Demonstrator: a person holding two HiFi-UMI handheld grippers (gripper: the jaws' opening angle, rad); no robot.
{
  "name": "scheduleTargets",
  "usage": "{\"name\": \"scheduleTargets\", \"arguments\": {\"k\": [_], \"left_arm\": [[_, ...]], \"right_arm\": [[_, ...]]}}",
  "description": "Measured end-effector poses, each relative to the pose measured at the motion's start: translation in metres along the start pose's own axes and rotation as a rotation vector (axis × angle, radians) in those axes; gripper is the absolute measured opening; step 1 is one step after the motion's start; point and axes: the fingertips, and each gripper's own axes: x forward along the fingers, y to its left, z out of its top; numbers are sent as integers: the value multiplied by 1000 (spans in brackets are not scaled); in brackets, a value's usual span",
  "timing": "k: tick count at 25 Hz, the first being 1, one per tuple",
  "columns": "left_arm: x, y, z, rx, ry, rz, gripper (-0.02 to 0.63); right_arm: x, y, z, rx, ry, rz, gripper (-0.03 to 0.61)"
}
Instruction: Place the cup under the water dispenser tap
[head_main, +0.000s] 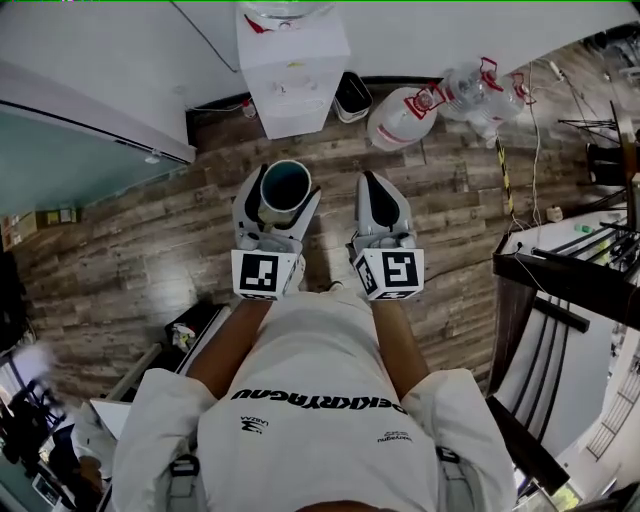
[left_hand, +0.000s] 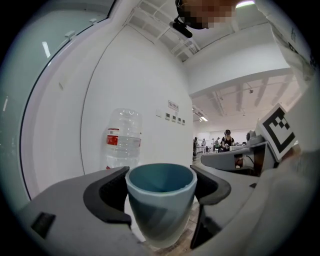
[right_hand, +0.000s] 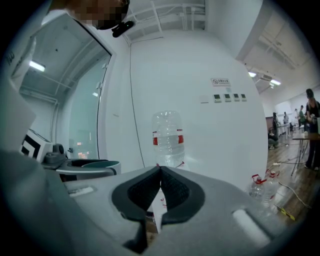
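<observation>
A pale blue cup (head_main: 285, 186) with a teal inside stands upright between the jaws of my left gripper (head_main: 284, 195), which is shut on the cup (left_hand: 161, 202) at its sides. The white water dispenser (head_main: 291, 72) with a clear bottle on top stands against the wall straight ahead, some way beyond the cup. In the left gripper view its bottle (left_hand: 123, 139) rises behind the cup. My right gripper (head_main: 375, 195) is shut with nothing in it, to the right of the cup; its tips (right_hand: 160, 174) meet in front of the dispenser bottle (right_hand: 168, 138).
Large water bottles (head_main: 402, 117) lie and stand on the wooden floor right of the dispenser, with a small dark bin (head_main: 352, 96) between. A glass partition (head_main: 70, 150) is at the left. Black table frames (head_main: 570, 280) and cables stand at the right.
</observation>
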Motion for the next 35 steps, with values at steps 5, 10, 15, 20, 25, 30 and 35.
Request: {"name": "scheduleTargets", "arguments": {"k": [5,10,15,20,25,30,35], "left_arm": [[18,23,-17,-4,53,-49,370],[39,46,-34,-18,73,-42,370],[69,49,-62,-29,105,-19,370],[106,42,-90,-41,90,12,370],[151,33,-125,-51,121,36,370],[194,37,-171,-56,117,49,370],[223,46,-214,-55,103,45,370]], "right_arm": [[30,6,-8,-12,26,-6,-8],[54,-8,-23,1,59,-31,-8],[76,-34,-46,31,67,3,-8],[101,-68,-67,42,62,51,-8],[123,-107,-98,58,80,68,-8],[142,-127,-142,99,92,97,-8],[154,-137,-188,124,100,89,-8]]}}
